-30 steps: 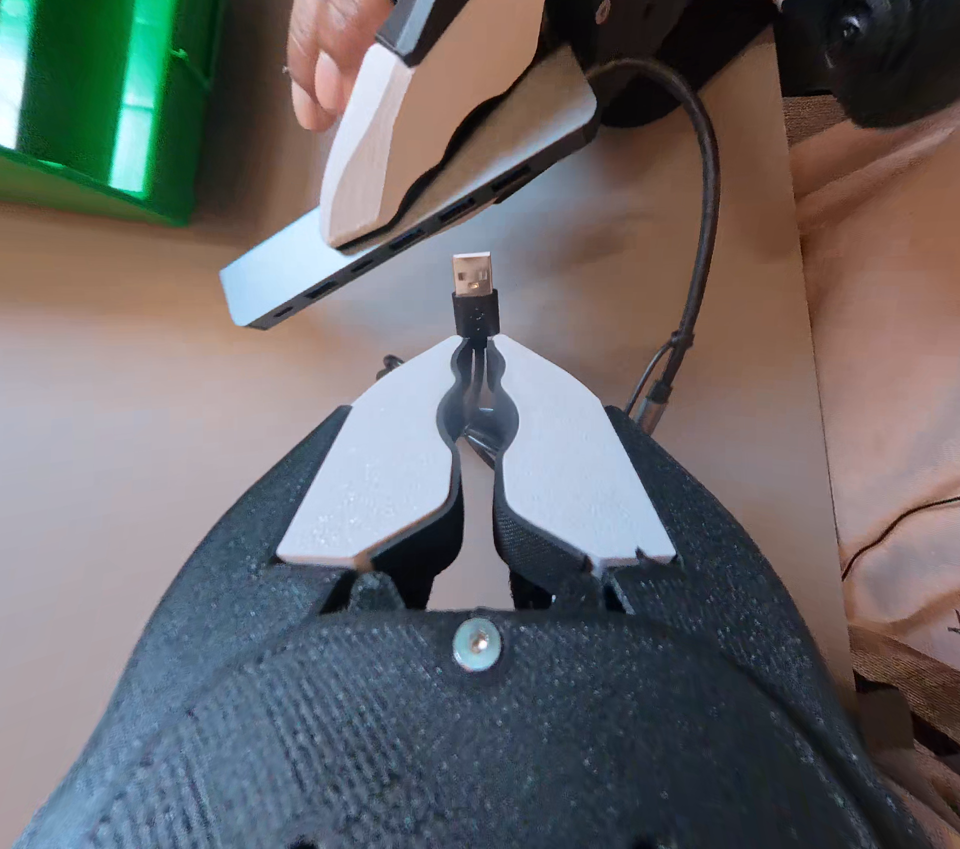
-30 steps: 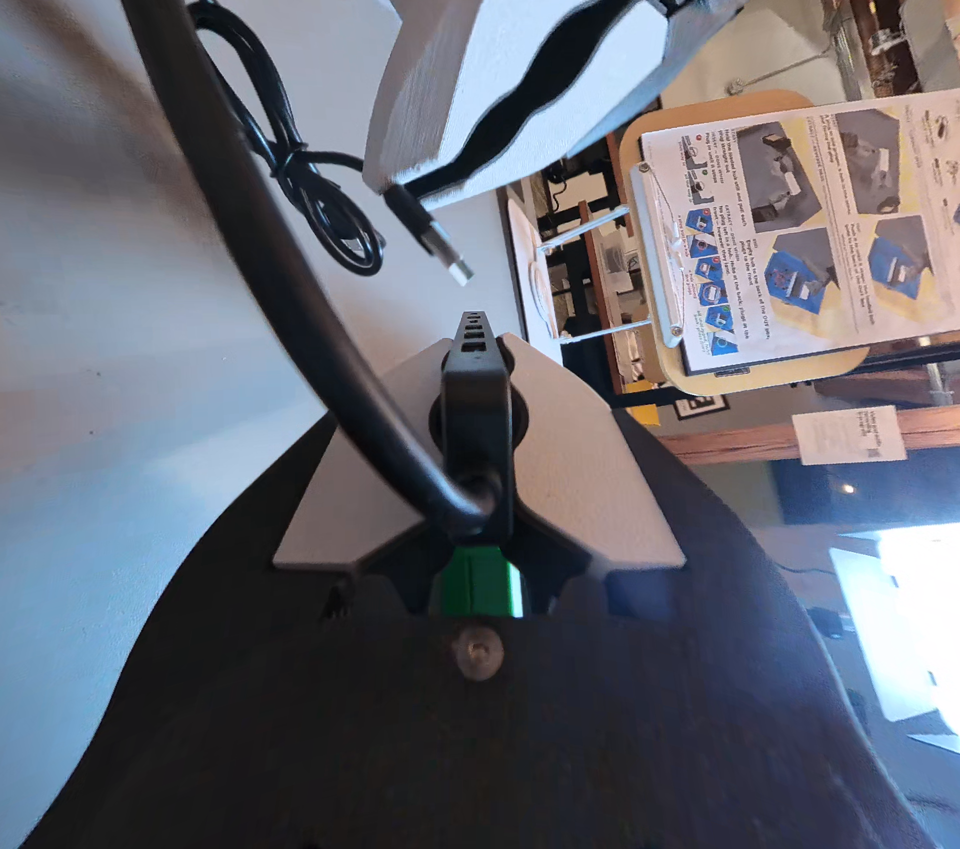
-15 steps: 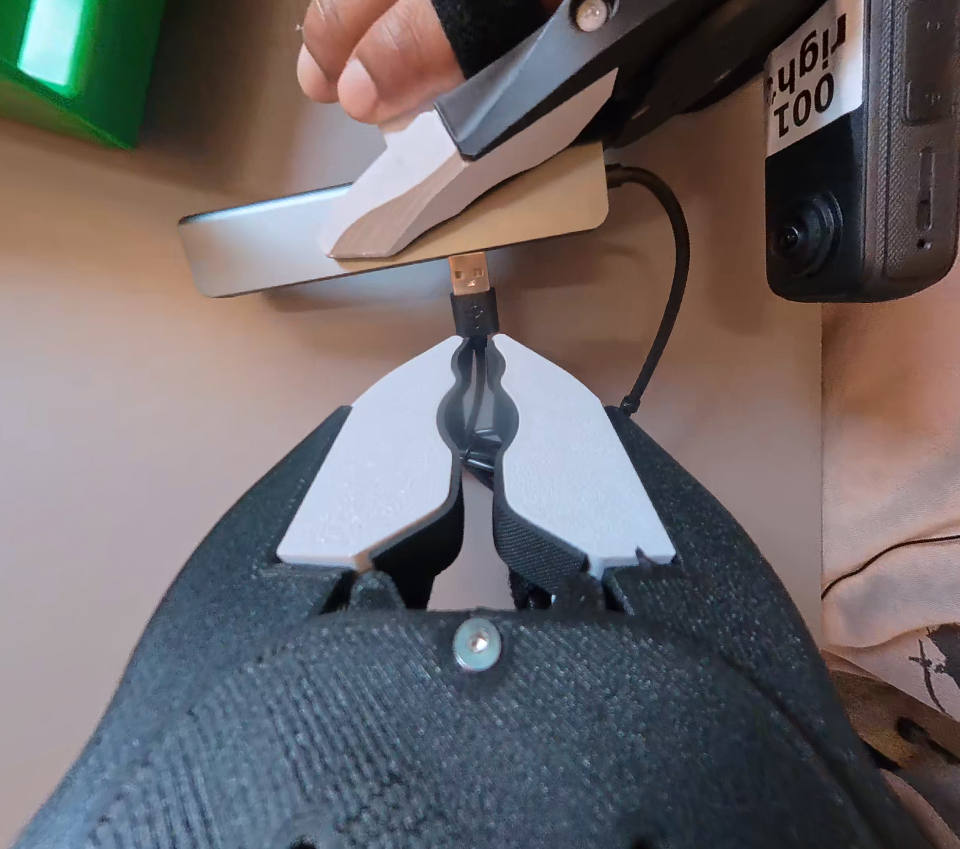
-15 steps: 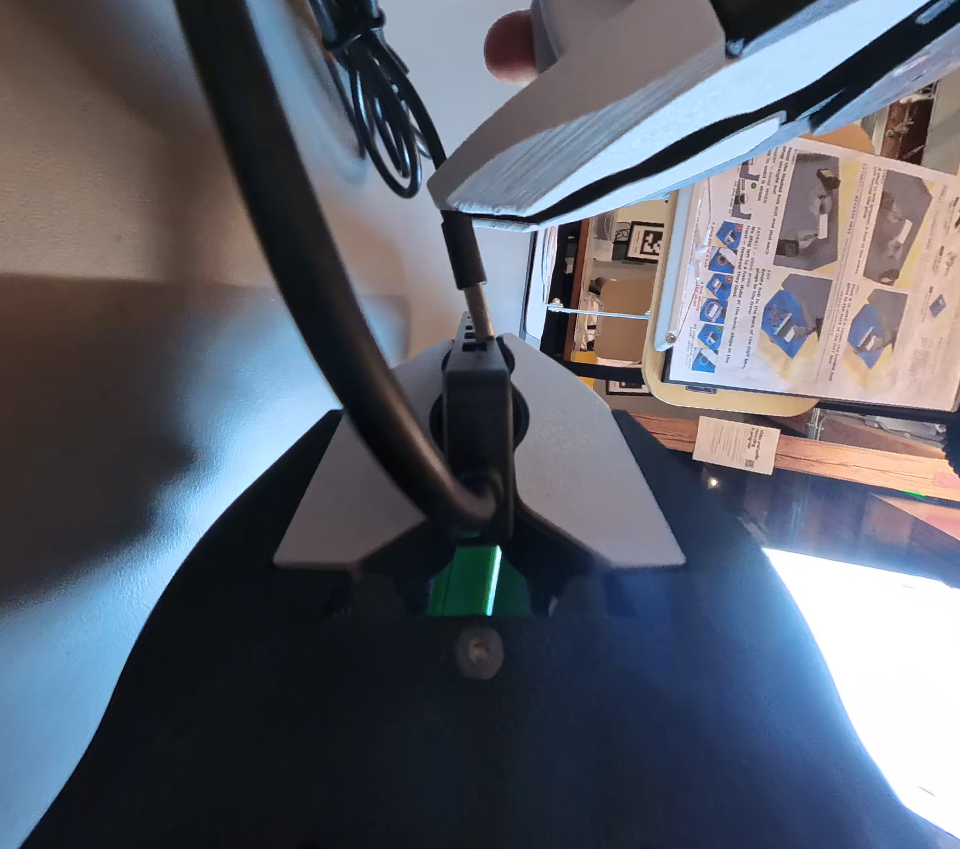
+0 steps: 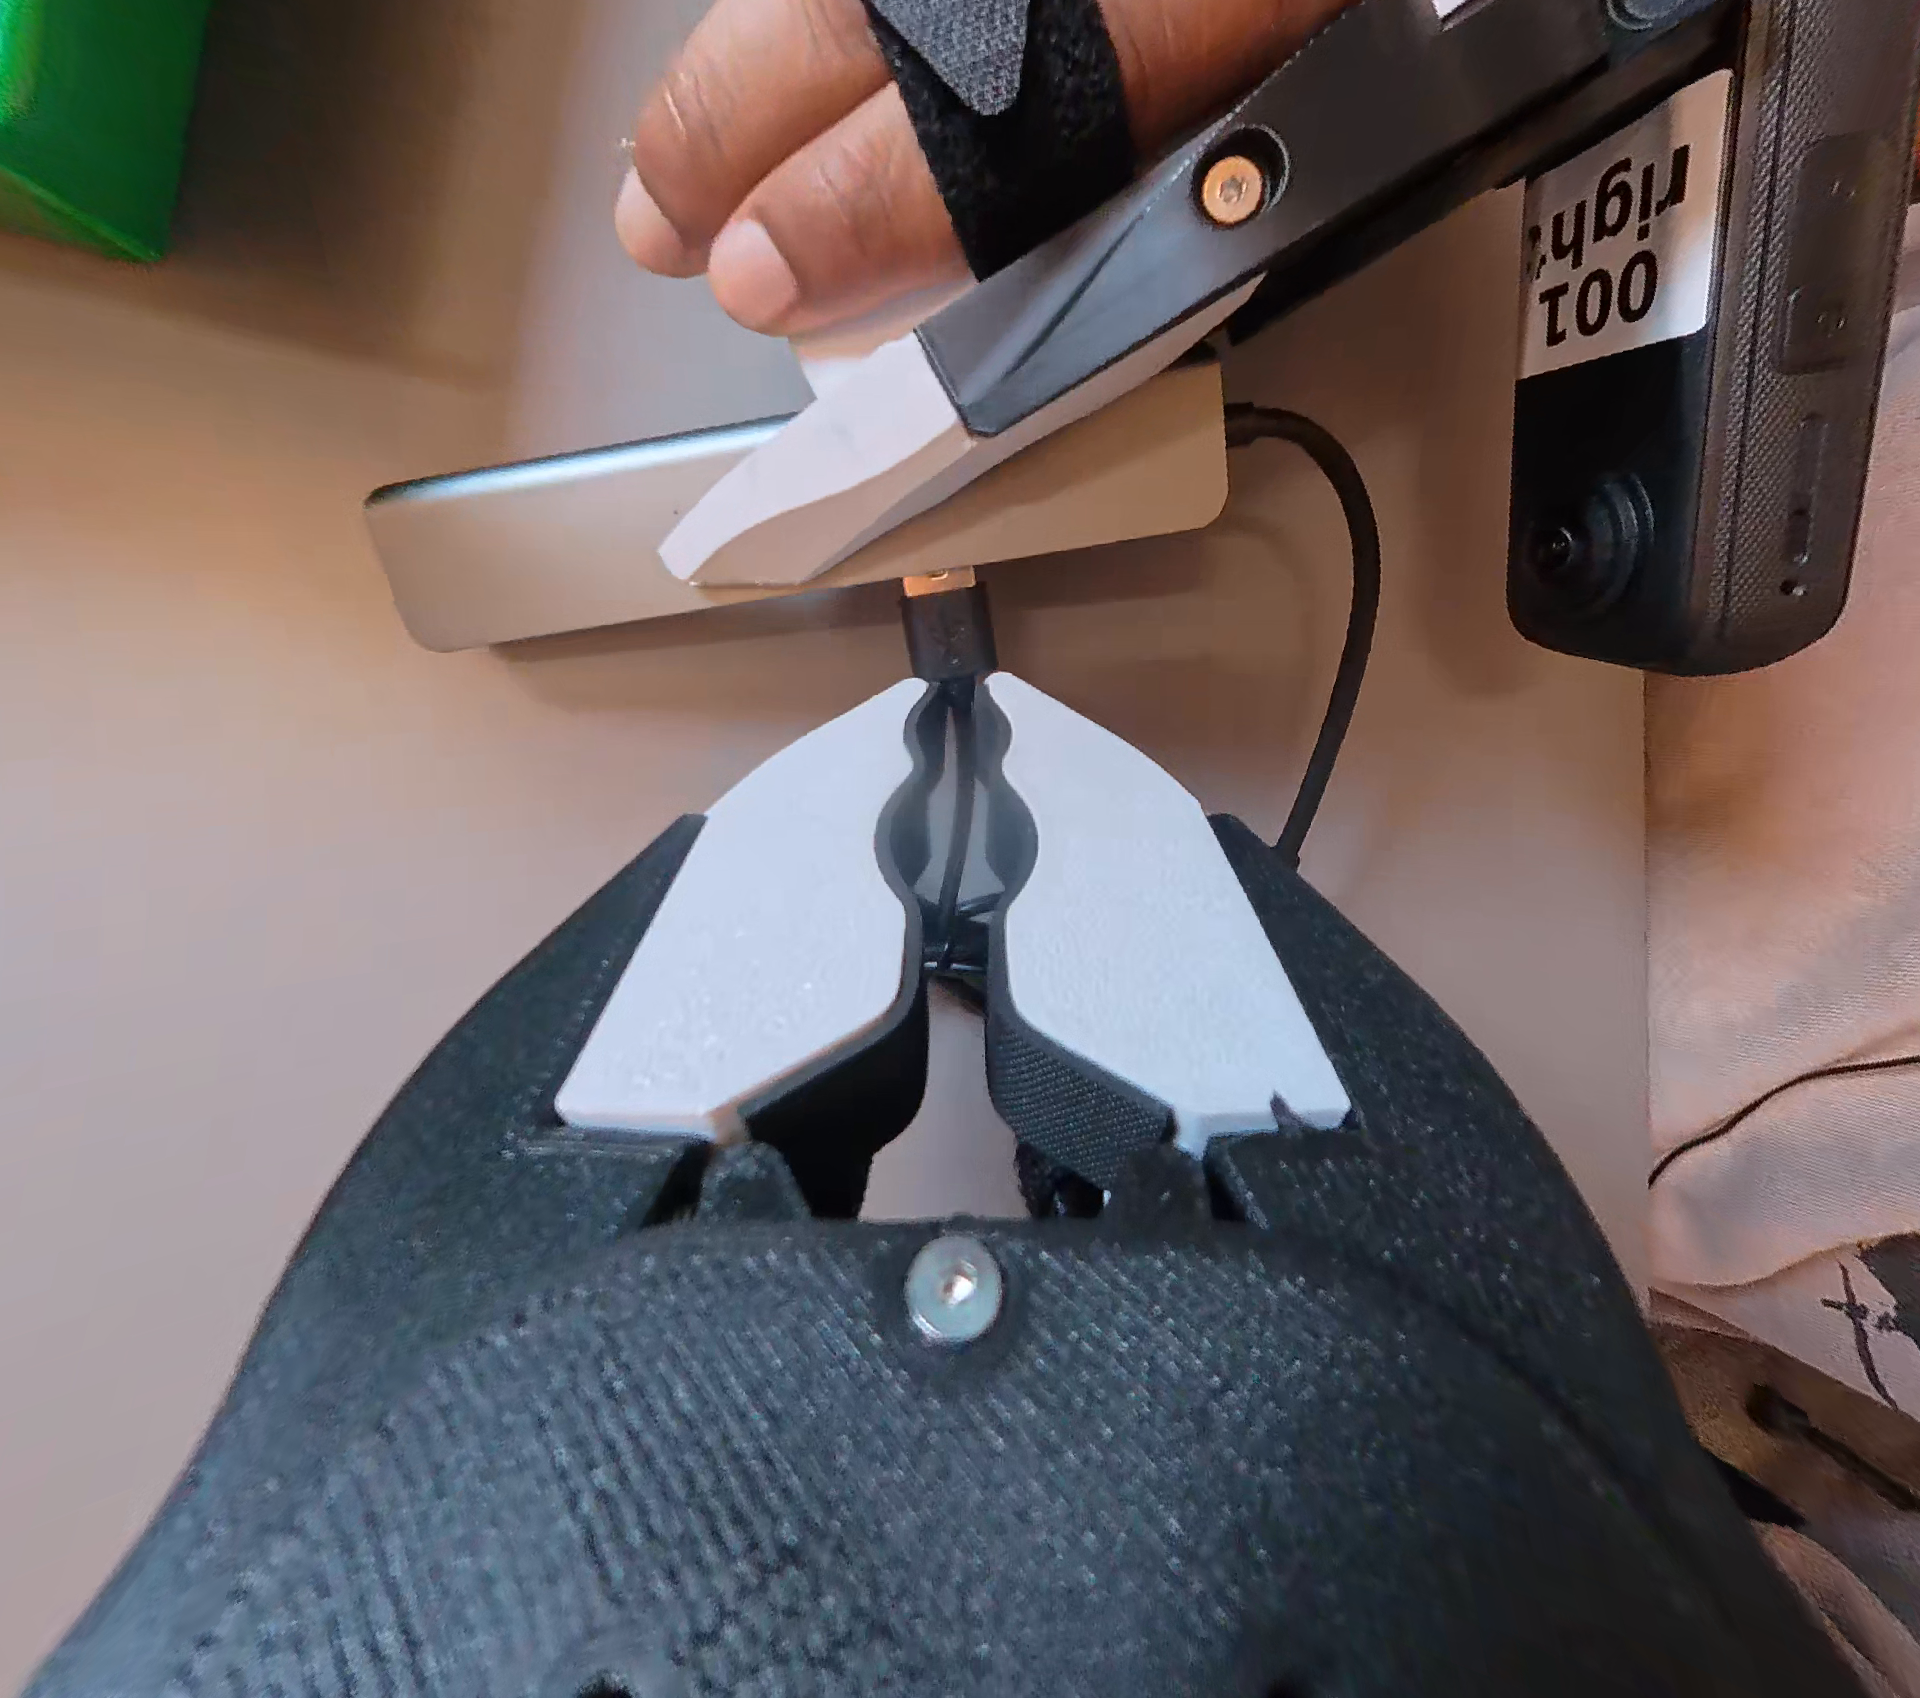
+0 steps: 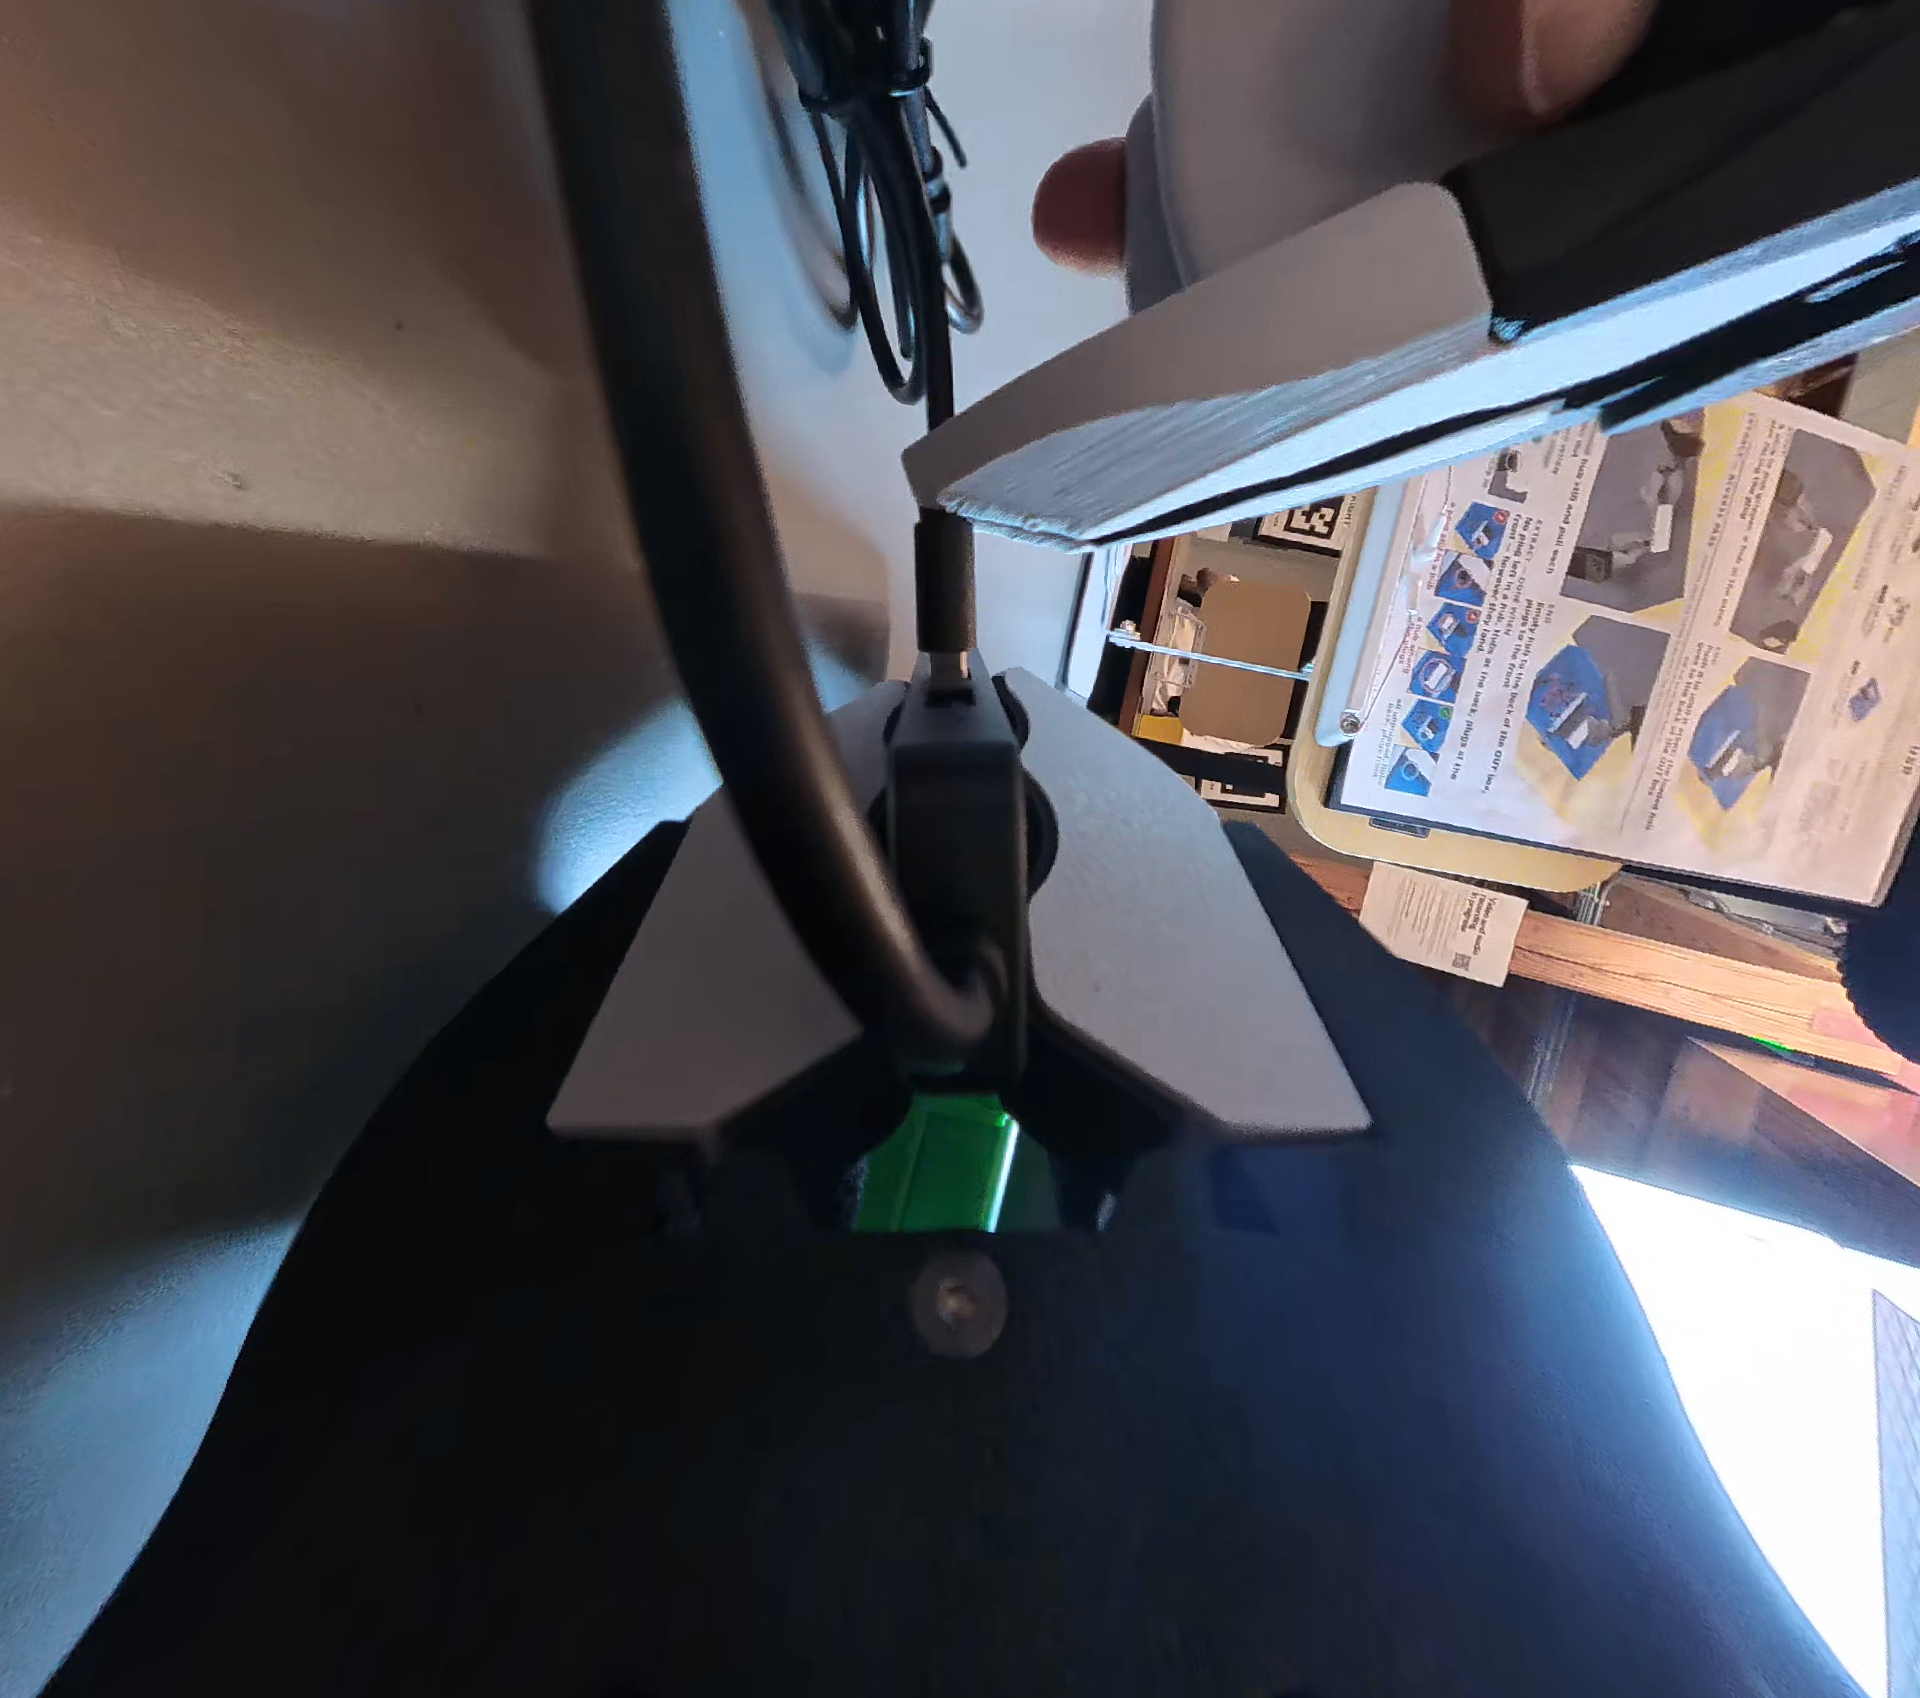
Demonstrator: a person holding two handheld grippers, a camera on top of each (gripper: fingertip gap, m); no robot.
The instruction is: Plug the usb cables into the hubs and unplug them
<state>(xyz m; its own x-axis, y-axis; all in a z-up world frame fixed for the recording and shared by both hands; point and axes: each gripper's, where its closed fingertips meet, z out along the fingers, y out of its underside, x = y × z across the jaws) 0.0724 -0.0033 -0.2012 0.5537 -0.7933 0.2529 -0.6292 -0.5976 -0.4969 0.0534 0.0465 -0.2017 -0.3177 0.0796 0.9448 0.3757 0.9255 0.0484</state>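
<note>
My left gripper (image 5: 951, 687) is shut on a black USB cable; its plug (image 5: 948, 632) points forward and its metal tip sits partly inside a port on the edge of the silver hub (image 5: 561, 536). My right gripper (image 6: 951, 692) is shut on that hub (image 6: 951, 807), seen end-on, and holds it off the table. In the left wrist view the right gripper's fingers (image 5: 862, 464) clamp the hub from above, with a hand (image 5: 883, 90) strapped to it. In the right wrist view the plug (image 6: 943, 588) enters the hub's end below the left gripper's fingers (image 6: 1195, 443).
A green bin (image 5: 94, 7) stands at the far left on the tan table (image 5: 208, 817). The hub's own thick black cable (image 6: 665, 401) arcs past the right gripper. A bundled black cable (image 6: 894, 121) lies on the table. A board with printed sheets (image 6: 1621, 651) stands behind.
The hub turned level and came to the plug. The plug was apart from the hub a second ago, met its edge half a second ago, and now its tip is in a port.
</note>
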